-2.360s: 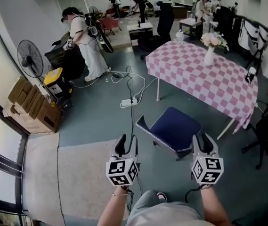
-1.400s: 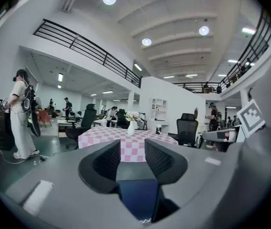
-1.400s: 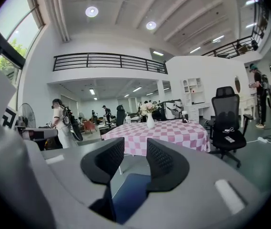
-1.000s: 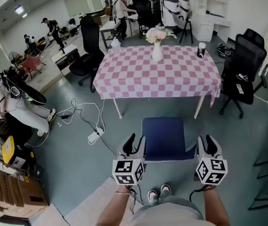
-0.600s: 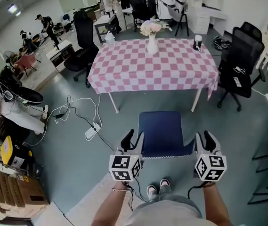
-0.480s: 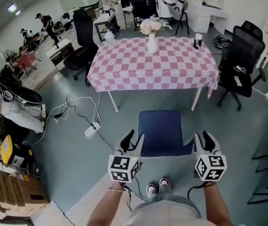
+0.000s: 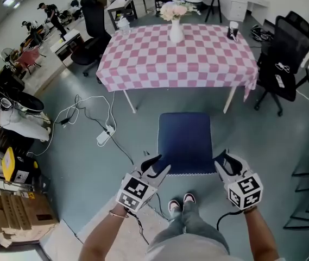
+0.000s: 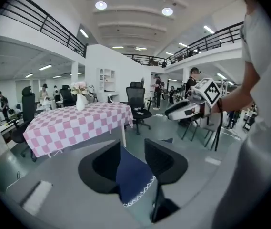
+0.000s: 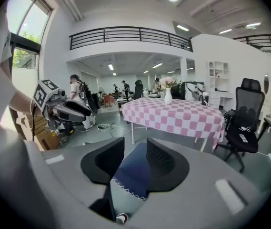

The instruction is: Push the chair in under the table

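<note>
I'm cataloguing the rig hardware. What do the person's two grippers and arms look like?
The left gripper and right gripper match. Each has two broad rounded jaws, black inside with pale shells, and behind them a white cube bearing black square markers. A black cable trails from the right one. The forearms are bare, and a thin bracelet circles the left wrist.

Navy chair [image 7: 185, 140]; pink-and-white checked tablecloth [image 7: 176, 58]

Bare floor [image 7: 176, 99] lies open between the chair [image 7: 185, 142] and the table [image 7: 178, 56], whose near legs [image 7: 130, 101] flank the gap, with a power strip [image 7: 104, 136] lying left and an office chair [image 7: 284, 58] standing right.
</note>
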The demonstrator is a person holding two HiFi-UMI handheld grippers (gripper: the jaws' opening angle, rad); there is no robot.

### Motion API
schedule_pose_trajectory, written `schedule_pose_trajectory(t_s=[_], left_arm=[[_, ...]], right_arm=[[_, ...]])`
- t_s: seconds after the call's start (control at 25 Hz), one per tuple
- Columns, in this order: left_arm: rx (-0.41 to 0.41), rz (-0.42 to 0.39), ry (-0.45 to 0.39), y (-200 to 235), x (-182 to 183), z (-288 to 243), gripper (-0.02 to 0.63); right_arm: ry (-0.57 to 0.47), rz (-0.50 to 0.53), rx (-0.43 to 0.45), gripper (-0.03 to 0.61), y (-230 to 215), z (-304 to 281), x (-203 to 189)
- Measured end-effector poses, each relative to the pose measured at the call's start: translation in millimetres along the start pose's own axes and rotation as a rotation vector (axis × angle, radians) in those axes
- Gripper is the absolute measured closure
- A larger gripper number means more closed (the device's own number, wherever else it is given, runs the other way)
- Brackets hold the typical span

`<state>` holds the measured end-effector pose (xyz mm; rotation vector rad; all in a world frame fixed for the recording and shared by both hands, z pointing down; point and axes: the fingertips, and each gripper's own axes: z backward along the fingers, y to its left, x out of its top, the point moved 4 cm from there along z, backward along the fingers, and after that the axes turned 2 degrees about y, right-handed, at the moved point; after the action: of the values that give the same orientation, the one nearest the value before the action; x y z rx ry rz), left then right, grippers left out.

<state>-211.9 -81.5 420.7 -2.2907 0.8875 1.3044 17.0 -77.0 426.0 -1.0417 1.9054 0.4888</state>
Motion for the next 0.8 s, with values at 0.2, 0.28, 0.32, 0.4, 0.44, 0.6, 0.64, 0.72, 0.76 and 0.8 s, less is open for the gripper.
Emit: schedule_pose_trajectory(t_s=[0.2,0.28,0.32,0.4,0.44,0.6,0.64,0.72,0.76,0.8], left_arm=[[-0.088,-0.106,0.109,-20,-15,-24,0.454],[-0.117,-0.155,0.151,-27,-24,-33,0.454],[-0.138,-0.190,0.177,-31,-28,-37,0.454],[-0.190,-0.273,0.233,-41,-36,-42,0.454],[-0.215,-0.317,0.262,-45,-39,-45,0.454],[-0.258,-0.463,0.373,-54,-53,-58,0.453],[-0.262,-0.482,0.394,-55,-57,-60,0.451],[-0.273,-0.502,0.427,-57,-64,-64,0.443],[-0.277,-0.510,0.441,-57,-67,-66,0.440],[-0.279,-0.522,0.454,-57,-71,-68,0.437]], right_arm=[[0.078,0.094,0.146,0.448,10,-13,-16],[0.108,0.155,0.210,0.448,16,-17,-22],[0.129,0.191,0.244,0.448,20,-19,-26],[0.186,0.275,0.313,0.448,28,-21,-33],[0.219,0.321,0.343,0.448,32,-23,-38],[0.320,0.482,0.417,0.448,38,-33,-59],[0.335,0.512,0.426,0.448,39,-35,-63],[0.357,0.561,0.436,0.448,40,-39,-68],[0.370,0.585,0.438,0.448,40,-41,-70],[0.386,0.612,0.439,0.446,39,-44,-72]])
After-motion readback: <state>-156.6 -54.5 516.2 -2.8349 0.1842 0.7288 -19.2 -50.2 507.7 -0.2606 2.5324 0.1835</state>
